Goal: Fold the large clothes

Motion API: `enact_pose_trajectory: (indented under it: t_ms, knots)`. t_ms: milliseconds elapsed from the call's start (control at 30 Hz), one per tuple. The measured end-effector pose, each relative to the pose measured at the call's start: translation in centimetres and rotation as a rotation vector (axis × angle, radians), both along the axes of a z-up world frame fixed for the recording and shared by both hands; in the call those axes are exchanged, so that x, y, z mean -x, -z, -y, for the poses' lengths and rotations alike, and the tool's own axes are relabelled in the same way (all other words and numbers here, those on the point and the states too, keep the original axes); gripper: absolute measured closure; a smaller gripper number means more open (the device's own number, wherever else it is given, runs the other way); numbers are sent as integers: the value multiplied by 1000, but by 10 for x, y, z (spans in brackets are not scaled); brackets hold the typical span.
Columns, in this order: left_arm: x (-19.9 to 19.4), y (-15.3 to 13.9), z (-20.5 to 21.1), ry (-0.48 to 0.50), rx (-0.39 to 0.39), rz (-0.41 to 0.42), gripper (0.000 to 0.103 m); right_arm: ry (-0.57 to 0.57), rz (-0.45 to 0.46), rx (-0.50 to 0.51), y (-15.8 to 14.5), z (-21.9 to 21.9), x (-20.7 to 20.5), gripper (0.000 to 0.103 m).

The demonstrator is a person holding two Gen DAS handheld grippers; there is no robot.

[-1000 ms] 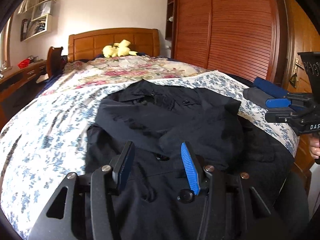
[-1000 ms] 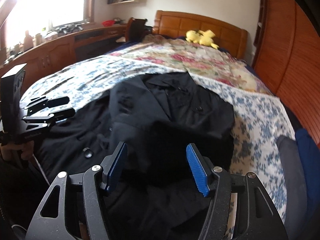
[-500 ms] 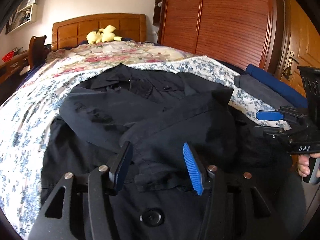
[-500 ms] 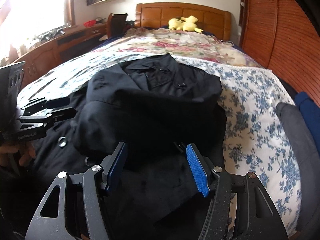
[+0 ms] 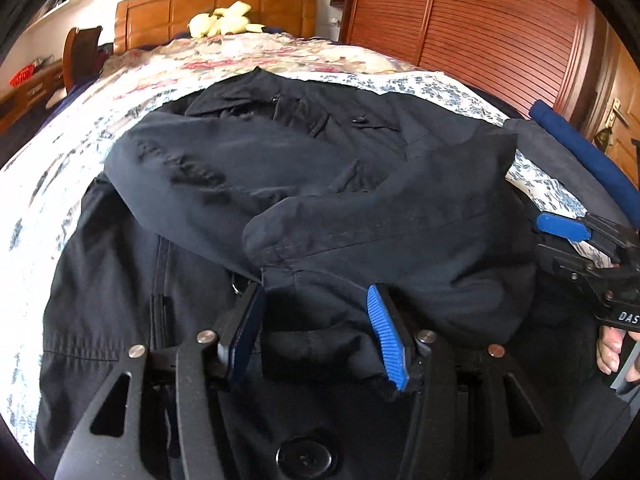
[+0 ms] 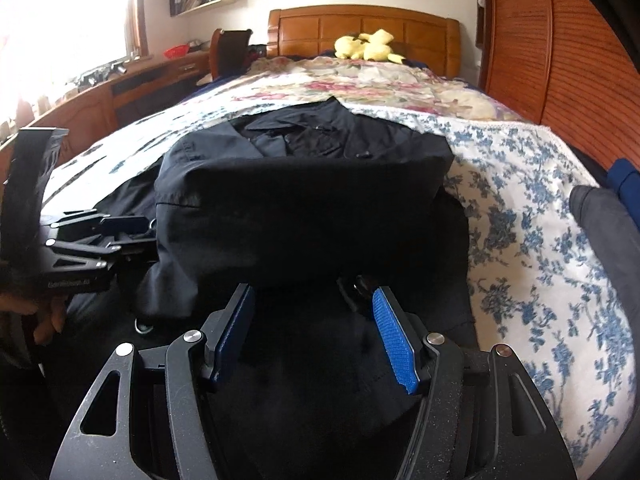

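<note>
A dark navy coat [image 5: 320, 168] lies face up on the bed, collar toward the headboard, both sleeves folded across its chest. My left gripper [image 5: 315, 294] is low over the coat's lower half. Its jaws stand apart around the cuff end of the upper sleeve, and the pads do not visibly press on the cloth. My right gripper [image 6: 313, 292] hangs open just above the coat [image 6: 304, 208] near its right edge, with a button by the right fingertip. Each gripper shows in the other's view, the right one [image 5: 568, 232] and the left one [image 6: 108, 232].
The bed has a blue-flowered sheet [image 6: 532, 240] and a wooden headboard [image 6: 360, 28] with a yellow plush toy [image 6: 368, 46]. Folded grey and blue clothes [image 5: 576, 152] lie at the bed's right edge by the wooden wardrobe [image 5: 480, 20]. A desk [image 6: 120, 84] runs along the left.
Both grippers have come down and closer to the coat, which now fills more of each view. The left jaws stand slightly wider and now straddle the sleeve cuff.
</note>
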State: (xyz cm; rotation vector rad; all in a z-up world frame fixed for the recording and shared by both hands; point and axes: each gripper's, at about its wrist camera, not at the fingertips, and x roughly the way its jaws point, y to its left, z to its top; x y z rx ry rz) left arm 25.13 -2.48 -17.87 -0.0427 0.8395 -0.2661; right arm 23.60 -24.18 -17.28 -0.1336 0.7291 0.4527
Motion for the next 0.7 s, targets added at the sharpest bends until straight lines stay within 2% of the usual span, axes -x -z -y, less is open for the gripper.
enact_pose_trajectory:
  t_ms: [267,433,500,600,700]
  knots:
    - [0,2,0,1,1,-6,51,7,-20,-53,-3,7,3,40]
    - [1,2,2,14,-19,-14,66,-3,21,9,-3,-1,7,40]
    - [6,-1,5,23,-48,0,79,-8,31,21,-3,-3,8,40]
    - [19,-10,4,9,-83,51,91,-10,35,32,-2,-3,7,40]
    - [31,-23,-4,-39,-99,107,96,-15,42,37,-1,-3,7,40]
